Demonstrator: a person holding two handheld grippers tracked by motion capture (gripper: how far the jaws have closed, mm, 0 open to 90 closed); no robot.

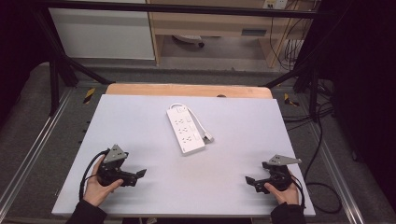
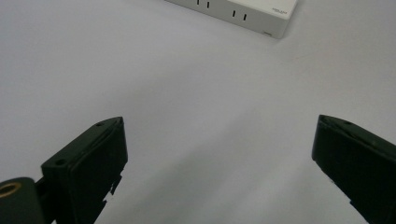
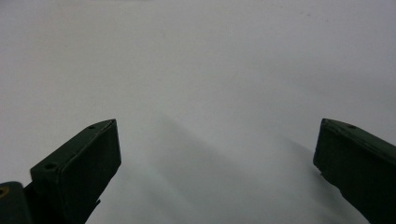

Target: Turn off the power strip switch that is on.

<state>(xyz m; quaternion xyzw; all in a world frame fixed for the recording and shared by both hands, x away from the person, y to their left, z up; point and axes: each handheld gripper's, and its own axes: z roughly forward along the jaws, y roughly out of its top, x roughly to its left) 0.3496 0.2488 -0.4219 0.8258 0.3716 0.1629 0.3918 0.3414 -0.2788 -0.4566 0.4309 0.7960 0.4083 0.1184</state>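
Near the front-left corner of the grey table (image 1: 140, 116), the left gripper (image 1: 138, 174) rests low in the person's left hand (image 1: 99, 186), its jaws spread wide and holding nothing. Ahead of it, at the table's middle, lies the white power strip (image 1: 186, 129), angled, with its cord (image 1: 198, 122) looped along its right side and the plug (image 1: 208, 138) just beside the near end. The left gripper view catches the strip's near end (image 2: 252, 14) up ahead, well apart from the jaws. At the front-right corner the right gripper (image 1: 252, 181) is likewise released and empty. Judging from this, the approach should come square to the strip's long sides, keeping the jaws wide until they straddle the body and avoiding the loose cord.
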